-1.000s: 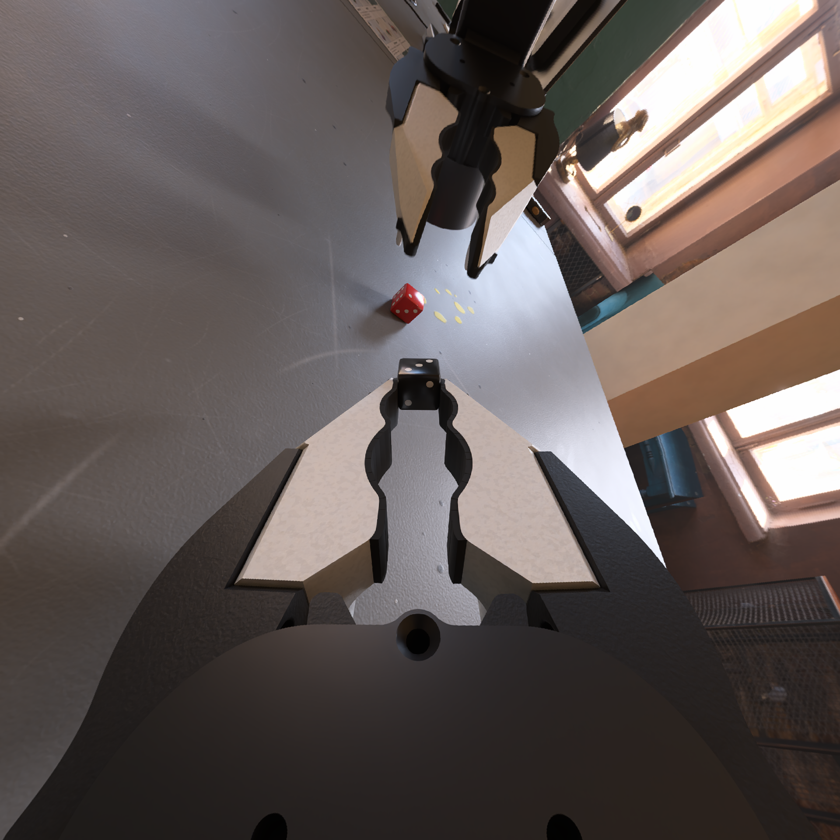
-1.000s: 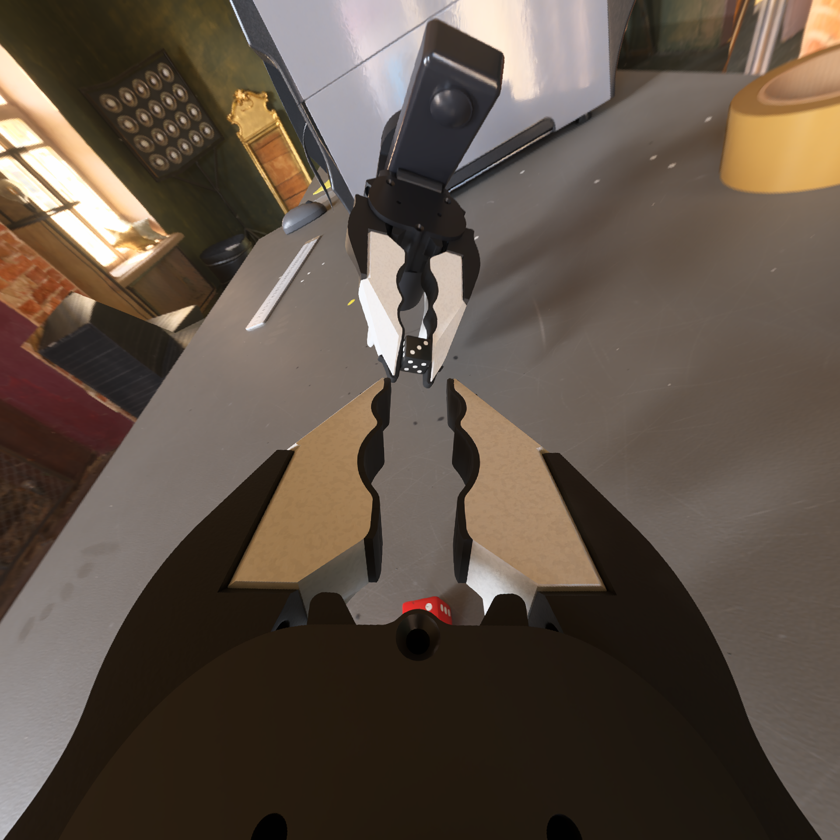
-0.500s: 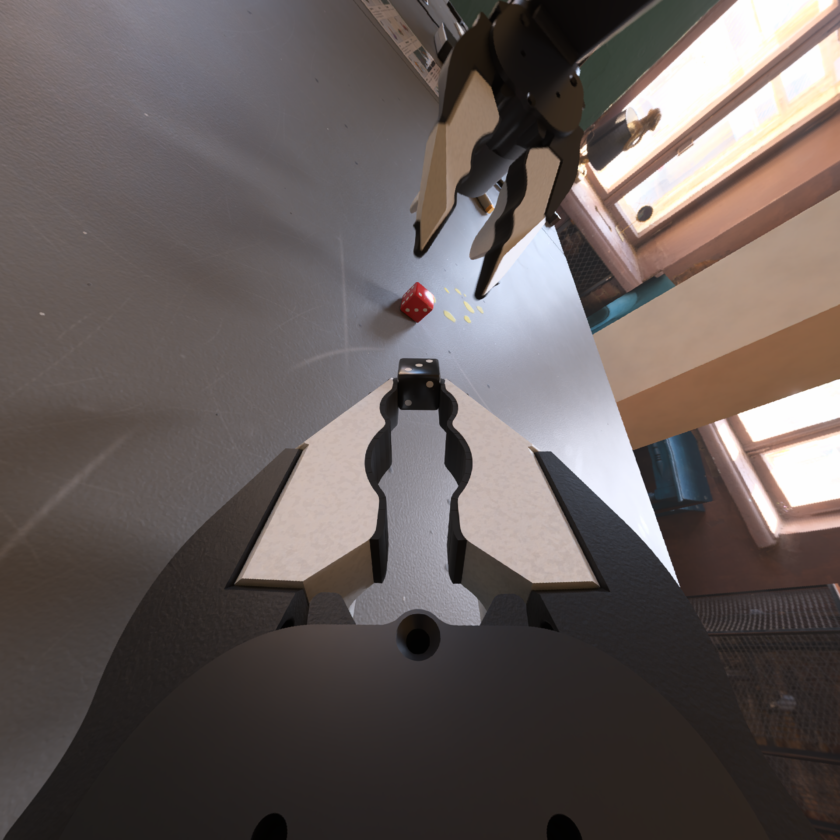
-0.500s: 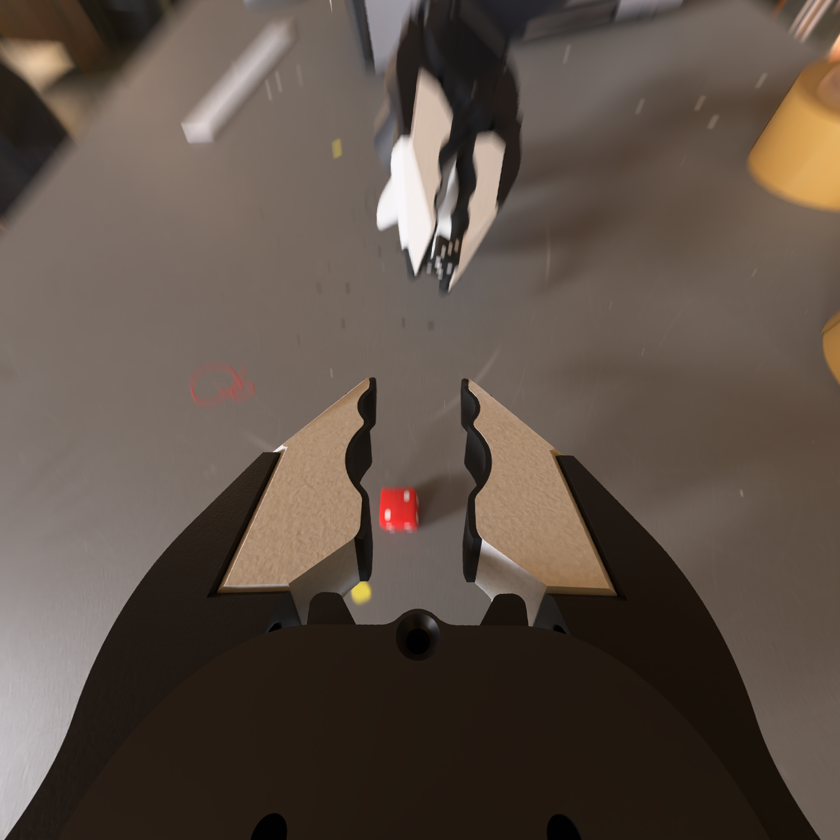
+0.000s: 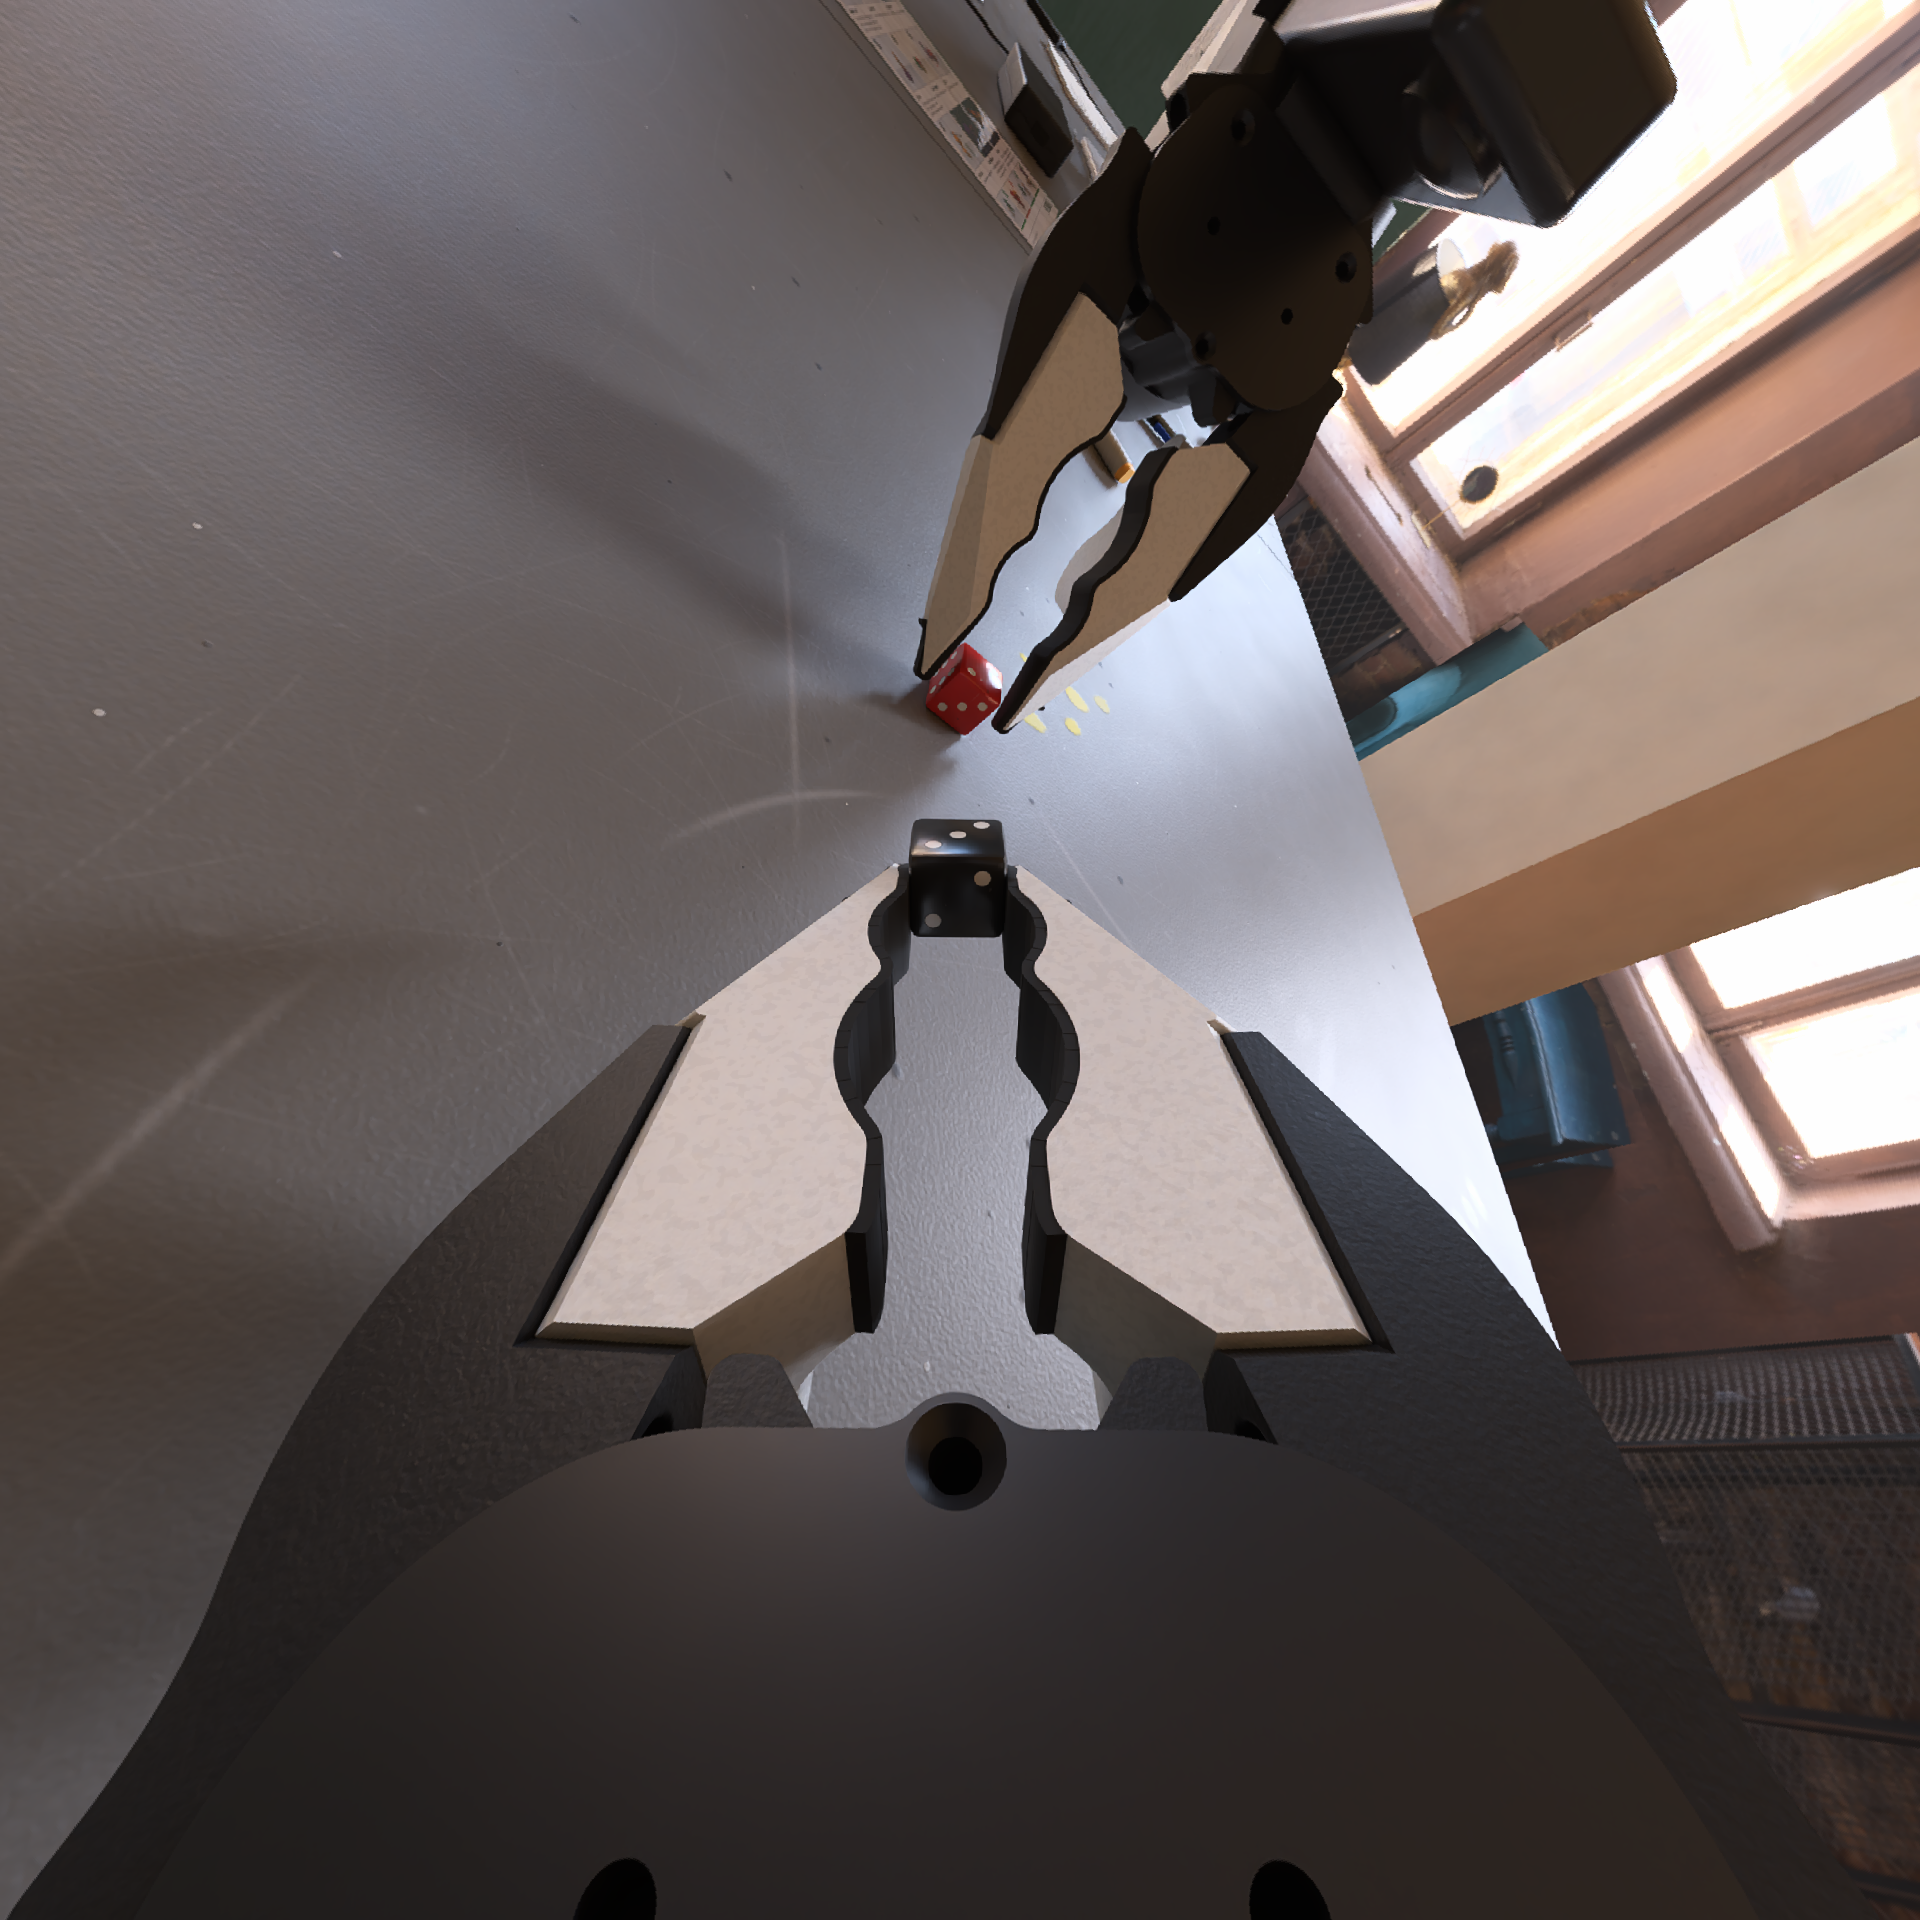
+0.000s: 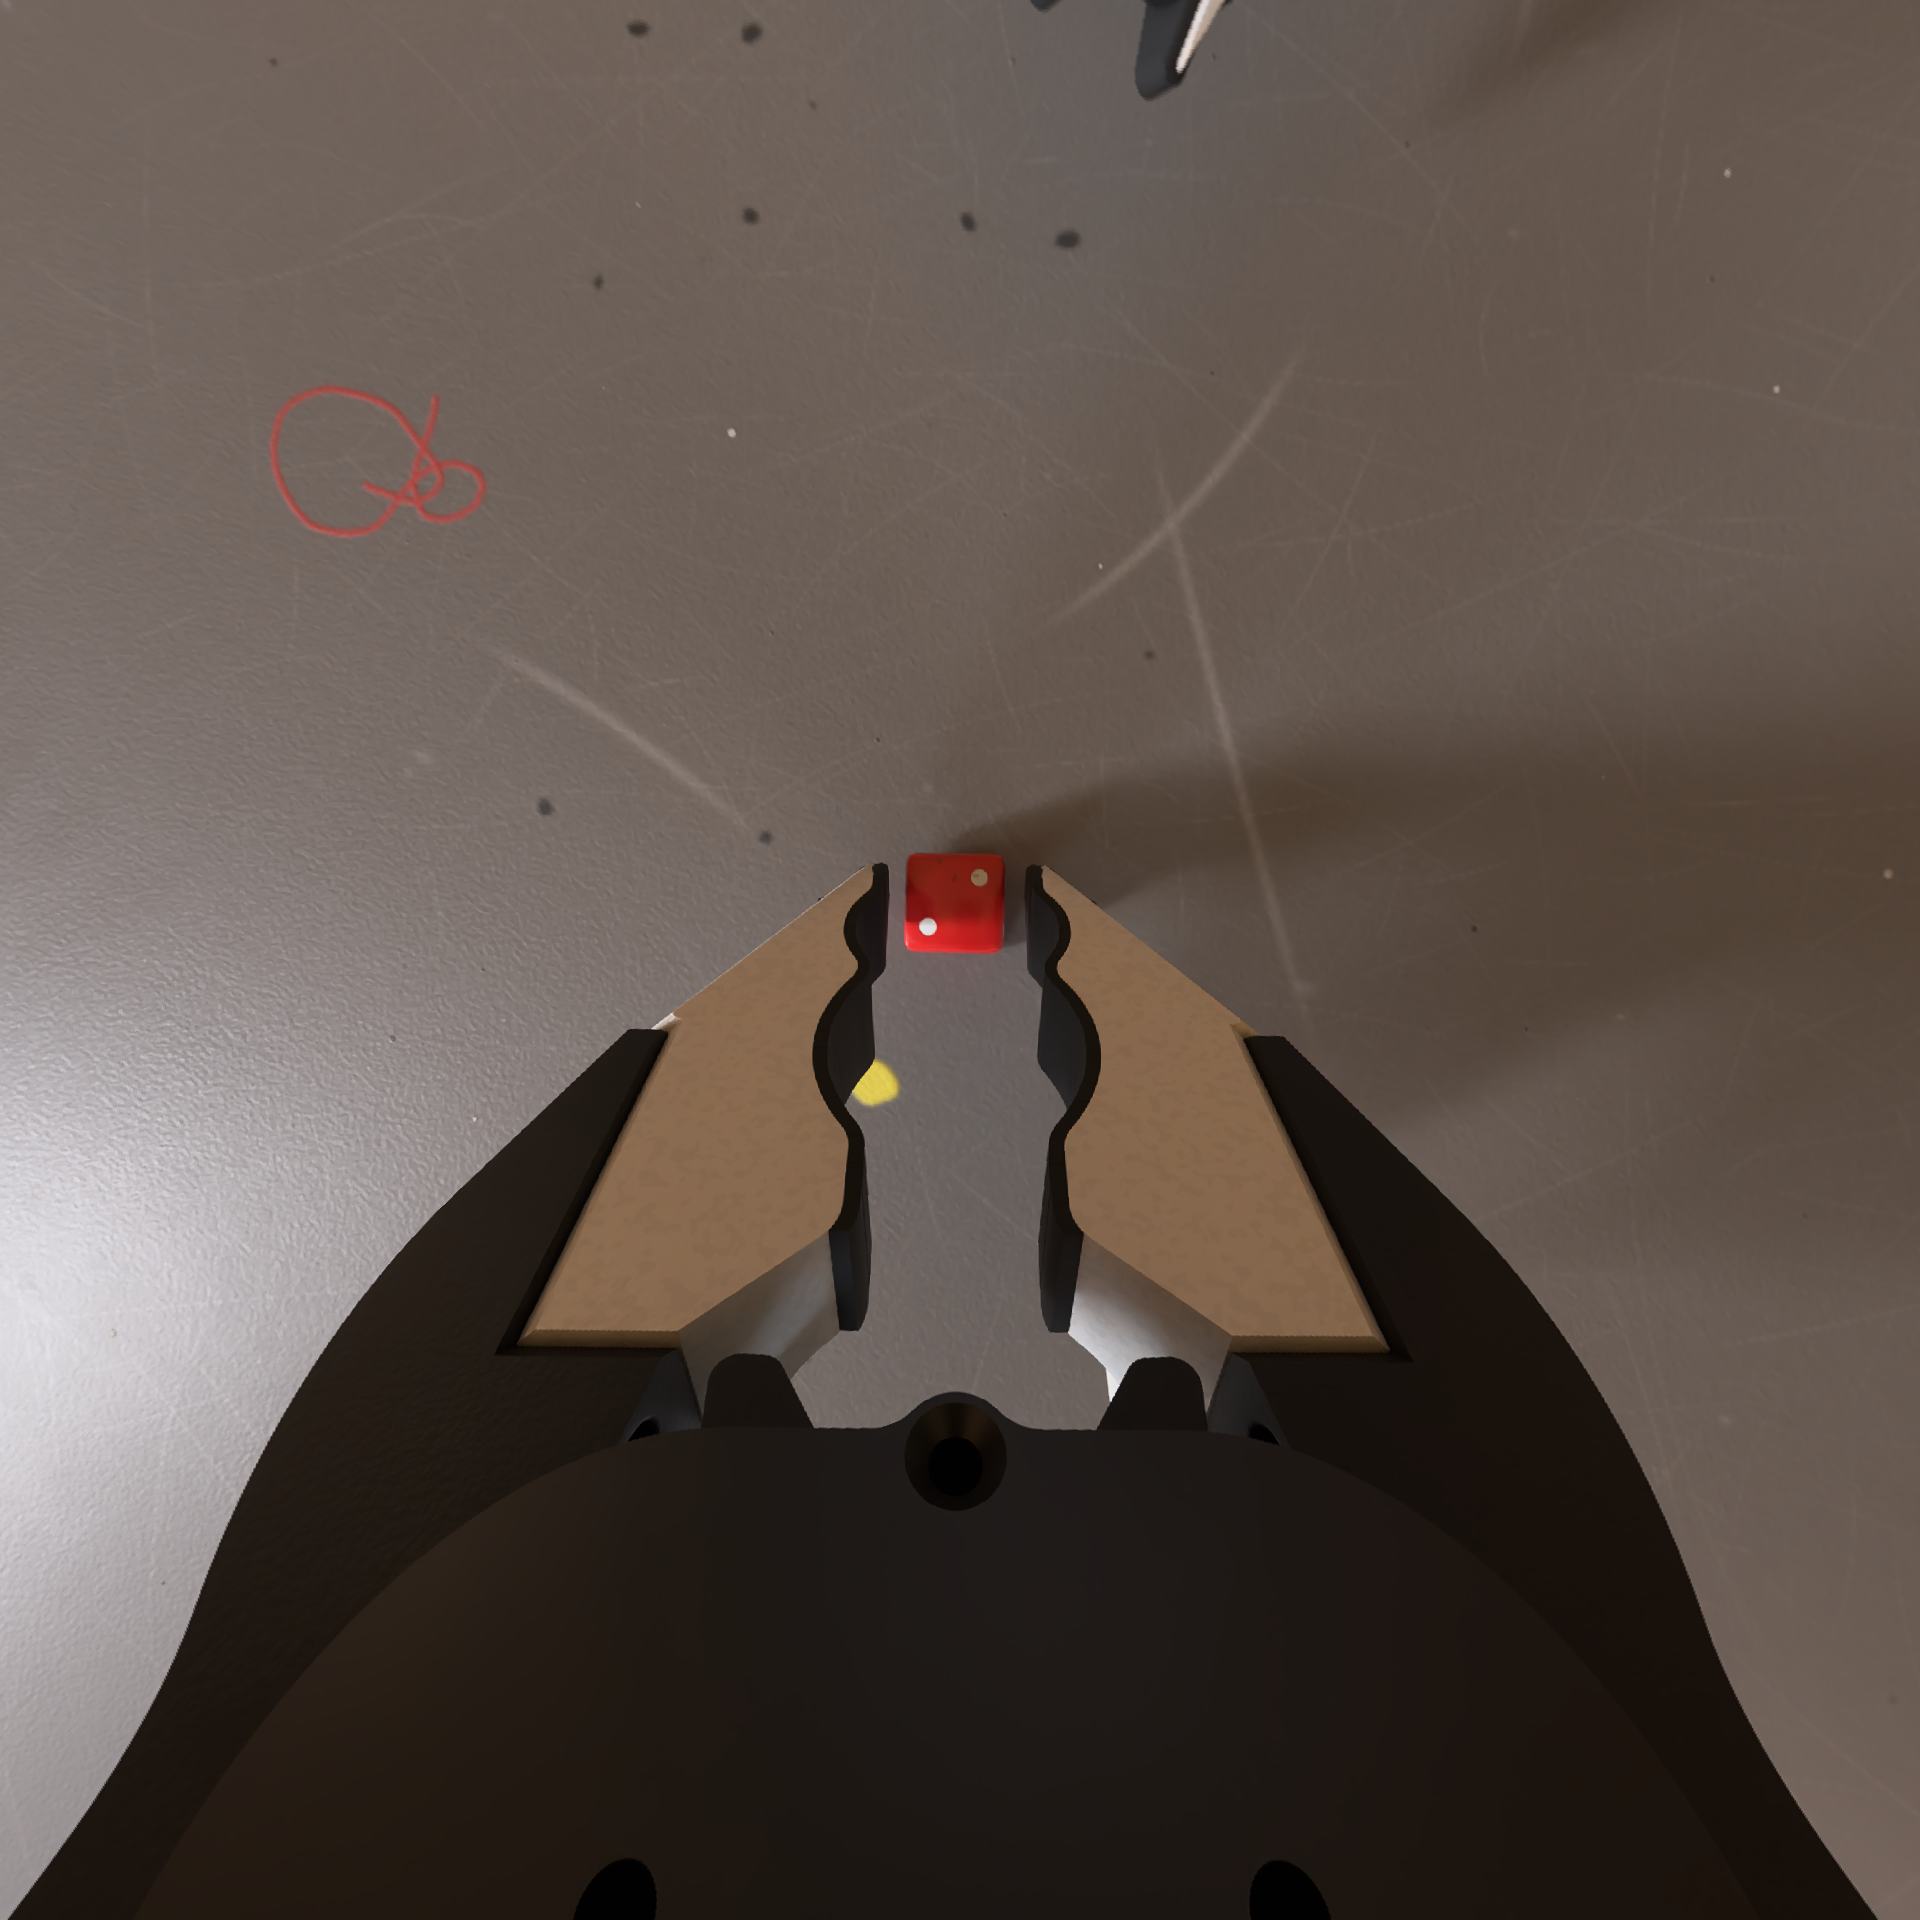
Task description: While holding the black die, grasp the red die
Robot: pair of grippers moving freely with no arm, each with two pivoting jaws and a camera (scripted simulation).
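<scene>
Red die (image 6: 954, 902) sits flat on the grey tabletop (image 6: 520, 935), small glossy cube with rounded edges and white pips; right wrist view shows its top face with two pips on a diagonal. From the left wrist view the same red die (image 5: 964, 690) shows a side face with several white pips and casts a short shadow toward the left. It lies near the table's right-hand edge as that view frames it, close to a cluster of yellow paint flecks (image 5: 1070, 712); one such fleck (image 6: 875, 1084) shows between the right gripper's fingers. Right gripper (image 6: 956, 883) straddles the die, jaws spread, a thin gap visible on each side between cube and fingertips (image 6: 878, 883): not yet touching. In the left wrist view that right gripper (image 5: 961, 686) comes down steeply from above, tips at table level either side of the die. Black die (image 5: 957, 879), white pips, three on the top face and two on the facing side, is pinched at the very tips of the left gripper (image 5: 956, 883), which is held above the surface, well short of the red die. Tabletop is scuffed, with pale scratches (image 6: 1174, 499), dark specks and a red pen scribble (image 6: 374, 462) off to the left. Windows (image 5: 1662, 260) lie beyond the table's edge.
</scene>
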